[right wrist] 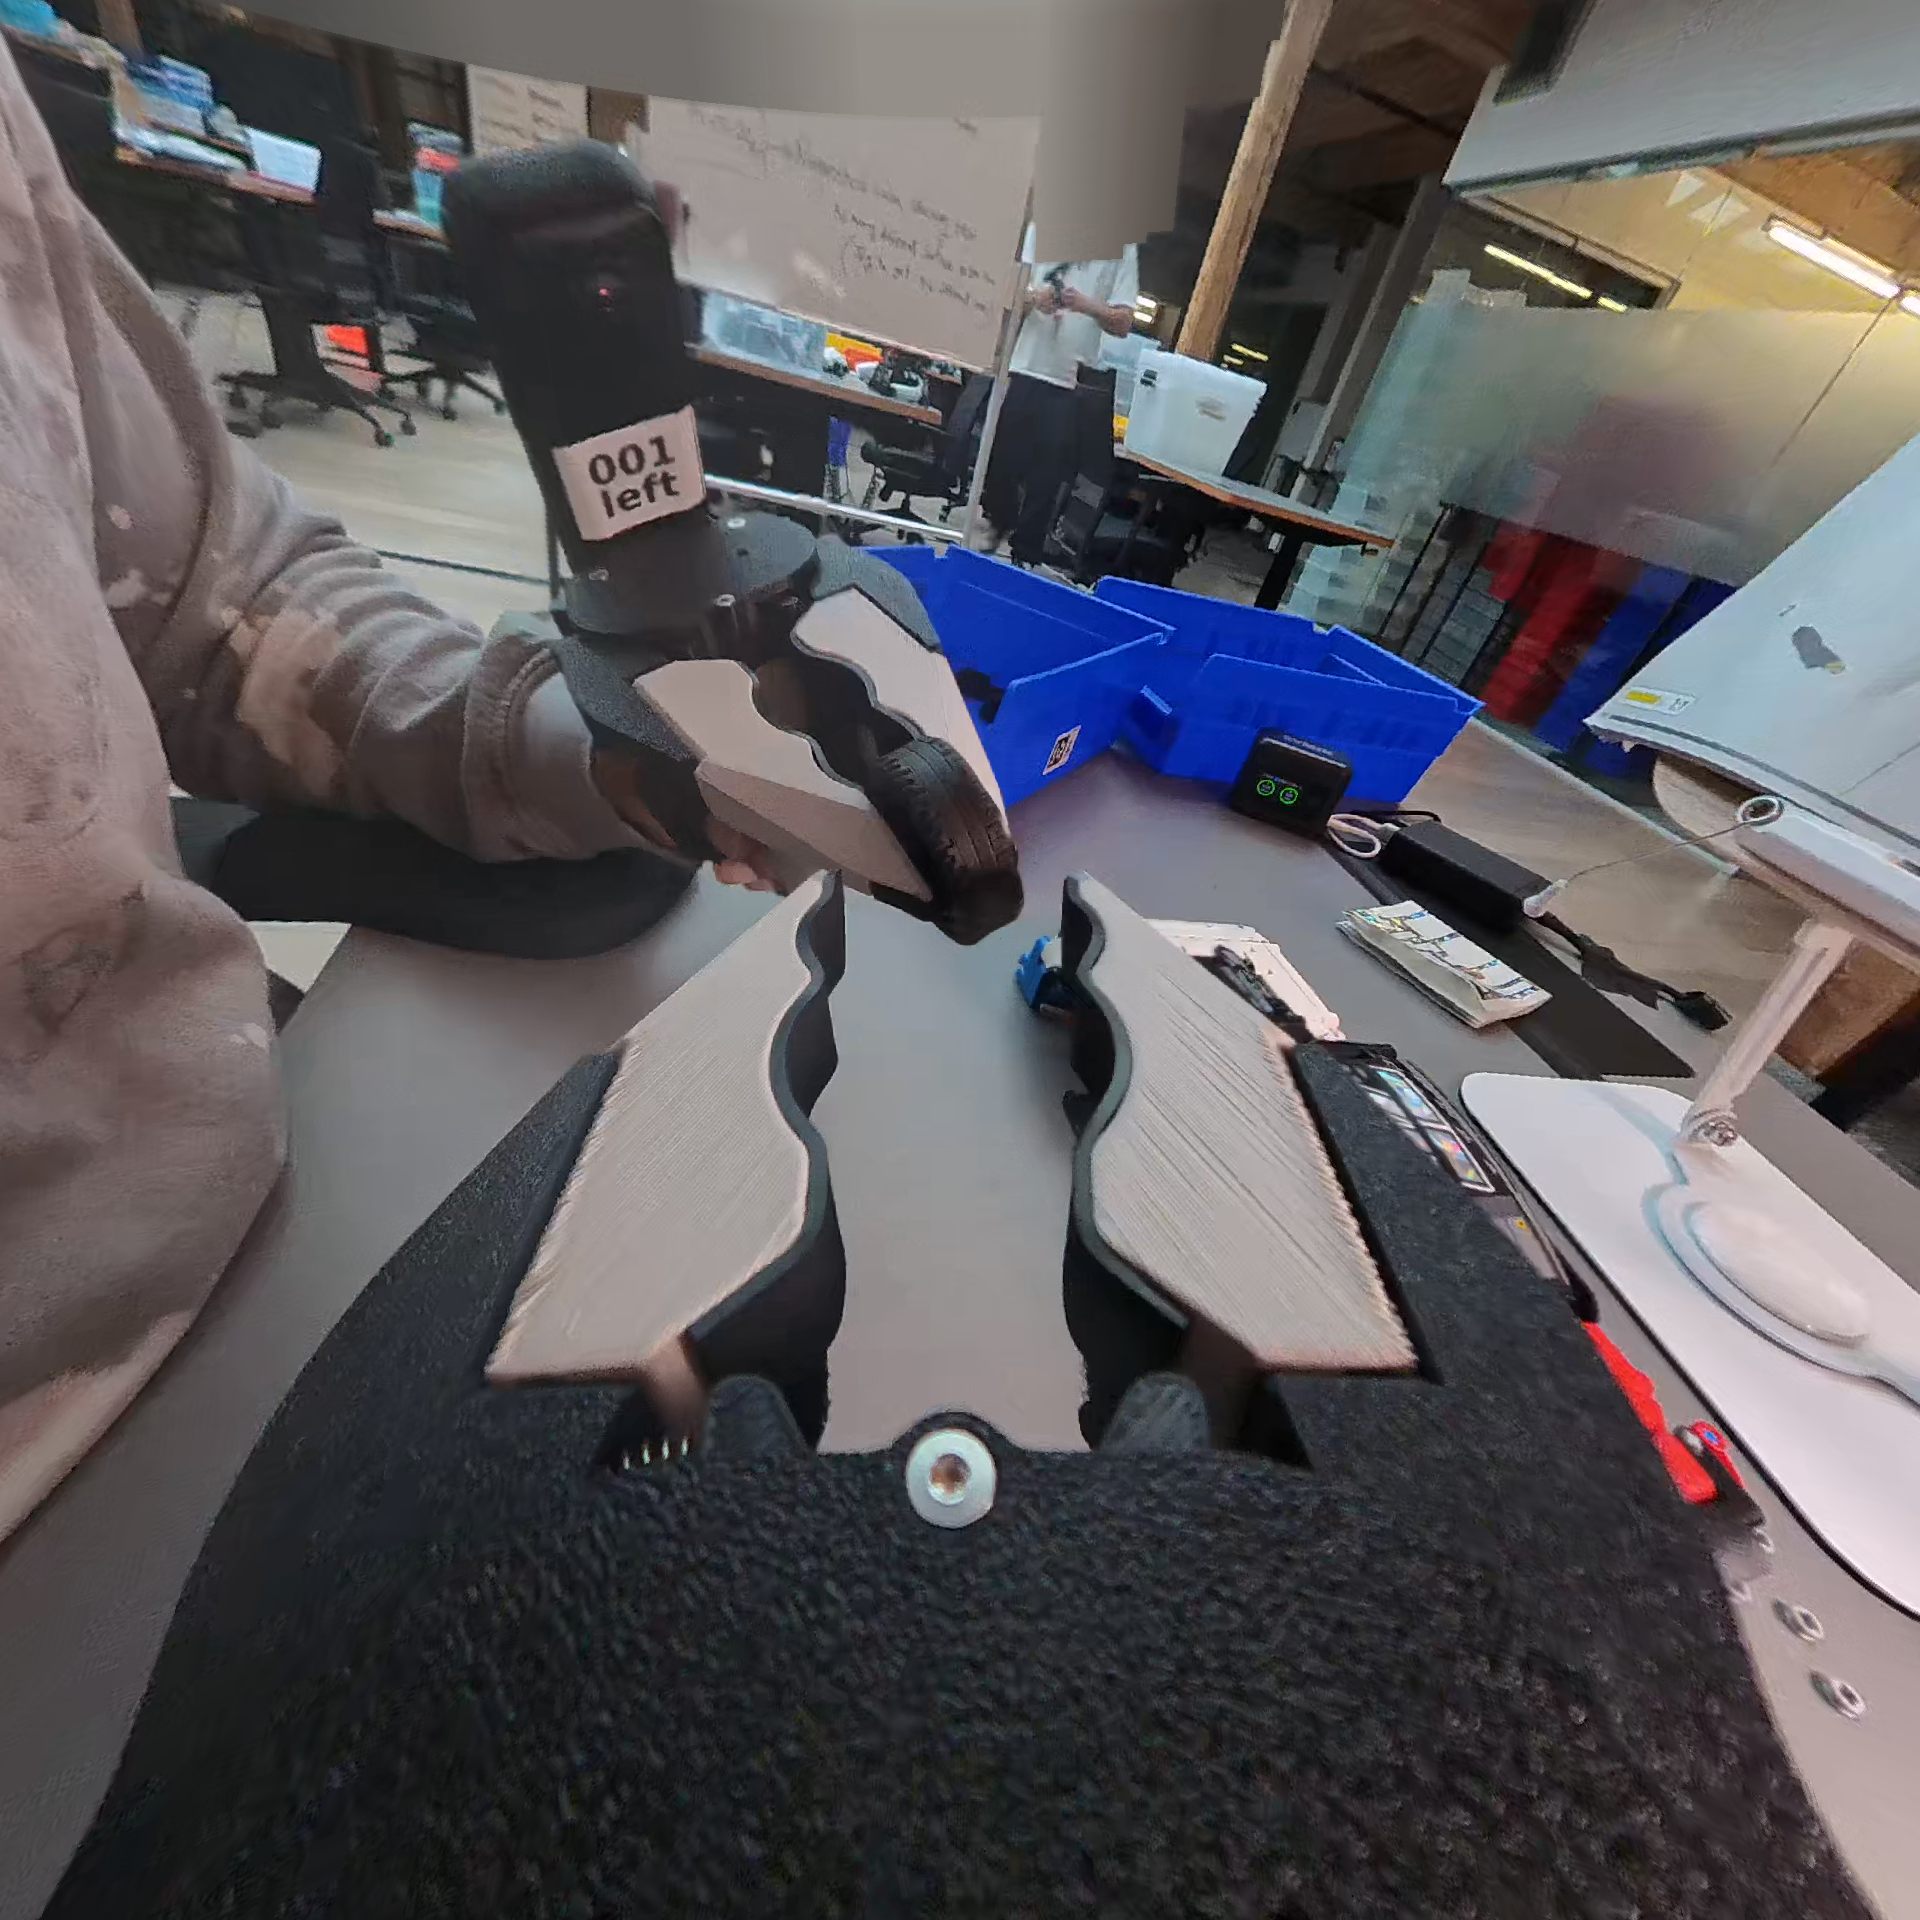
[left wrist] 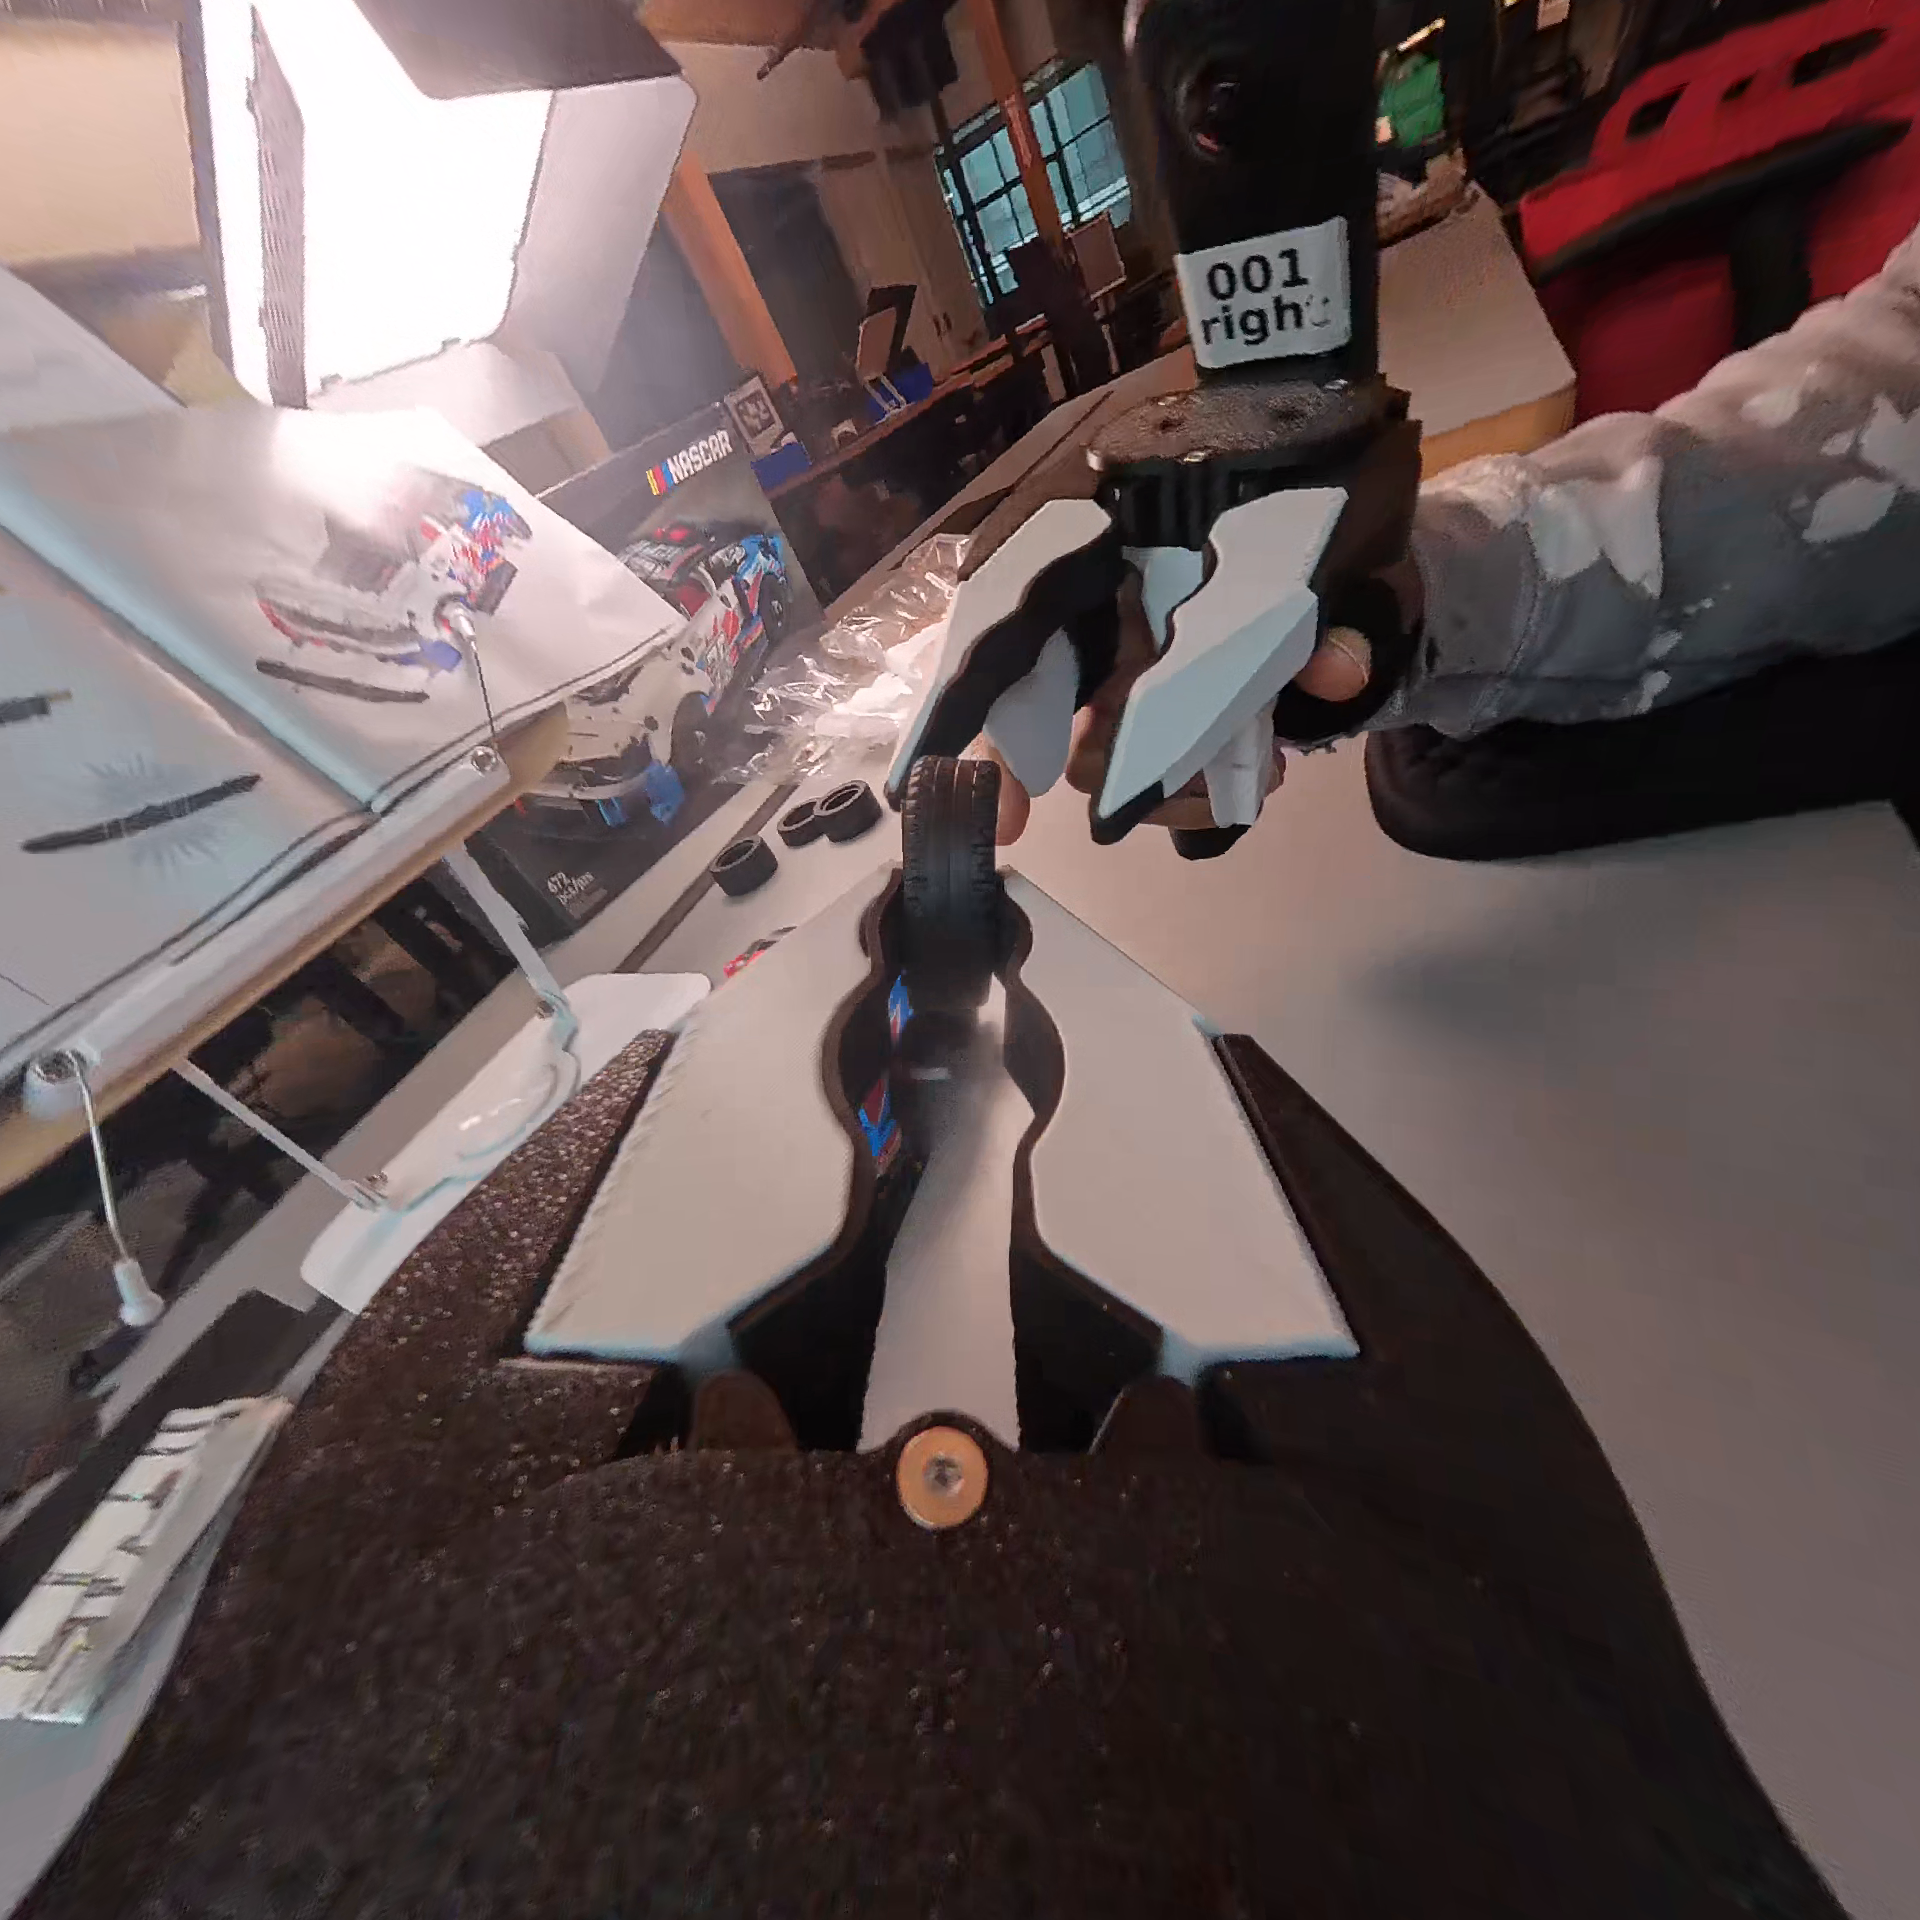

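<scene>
left gripper (left wrist: 951,883): fingers pinching a black wheel (left wrist: 948,862) at the tips, wheel upright, off the table (left wrist: 1455,1091)
right gripper (right wrist: 951,904): fingers spread, nothing between; wheel just ahead of left fingertip
loose tyres (left wrist: 800,831): on table beyond left fingers

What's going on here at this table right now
A person holds a two-finger gripper in each hand over a grey table. The left gripper is shut on a small black rubber toy tyre, held upright. The right gripper is open and empty, its tips close to the tyre. Three more black tyres lie loose on the table near a toy car box.
</scene>
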{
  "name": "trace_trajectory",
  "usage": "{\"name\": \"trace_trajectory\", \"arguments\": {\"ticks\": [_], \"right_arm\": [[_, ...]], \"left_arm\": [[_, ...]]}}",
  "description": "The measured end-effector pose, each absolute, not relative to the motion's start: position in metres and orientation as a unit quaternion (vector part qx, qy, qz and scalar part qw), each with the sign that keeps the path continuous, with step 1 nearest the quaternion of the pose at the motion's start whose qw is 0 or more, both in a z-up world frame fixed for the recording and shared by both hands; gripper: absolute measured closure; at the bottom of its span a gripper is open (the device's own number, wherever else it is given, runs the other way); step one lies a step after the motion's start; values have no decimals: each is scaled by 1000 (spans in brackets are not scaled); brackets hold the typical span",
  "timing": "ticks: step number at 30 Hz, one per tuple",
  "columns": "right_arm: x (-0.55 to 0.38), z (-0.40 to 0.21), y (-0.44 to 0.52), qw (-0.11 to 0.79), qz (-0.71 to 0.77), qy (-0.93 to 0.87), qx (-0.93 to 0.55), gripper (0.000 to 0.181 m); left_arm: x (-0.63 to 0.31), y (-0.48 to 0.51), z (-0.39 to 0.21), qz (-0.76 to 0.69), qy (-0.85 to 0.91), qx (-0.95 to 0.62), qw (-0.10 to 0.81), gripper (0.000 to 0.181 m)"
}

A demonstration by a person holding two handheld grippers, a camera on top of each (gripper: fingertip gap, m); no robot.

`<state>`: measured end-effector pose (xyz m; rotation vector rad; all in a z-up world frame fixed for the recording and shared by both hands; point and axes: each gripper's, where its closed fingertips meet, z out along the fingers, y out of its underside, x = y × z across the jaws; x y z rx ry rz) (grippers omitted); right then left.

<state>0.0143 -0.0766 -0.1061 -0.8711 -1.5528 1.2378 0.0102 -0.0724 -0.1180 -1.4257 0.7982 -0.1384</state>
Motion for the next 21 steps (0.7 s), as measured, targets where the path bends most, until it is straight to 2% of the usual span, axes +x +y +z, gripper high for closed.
{"name": "trace_trajectory", "arguments": {"ticks": [5, 9, 16, 21], "right_arm": [[17, -113, -86, 466, 480, -669, -324, 162], [18, -114, -88, 492, 443, -684, -305, 166], [16, -110, -86, 525, 407, -681, -308, 171], [17, -110, -83, 473, 484, -649, -347, 171]], "left_arm": [[20, -79, -128, -8, 411, -611, 676, 168], [21, -80, -129, -19, 407, -617, 673, 167], [16, -76, -125, -143, 317, -672, 654, 162], [18, -77, -120, -240, 268, -679, 640, 164]]}}
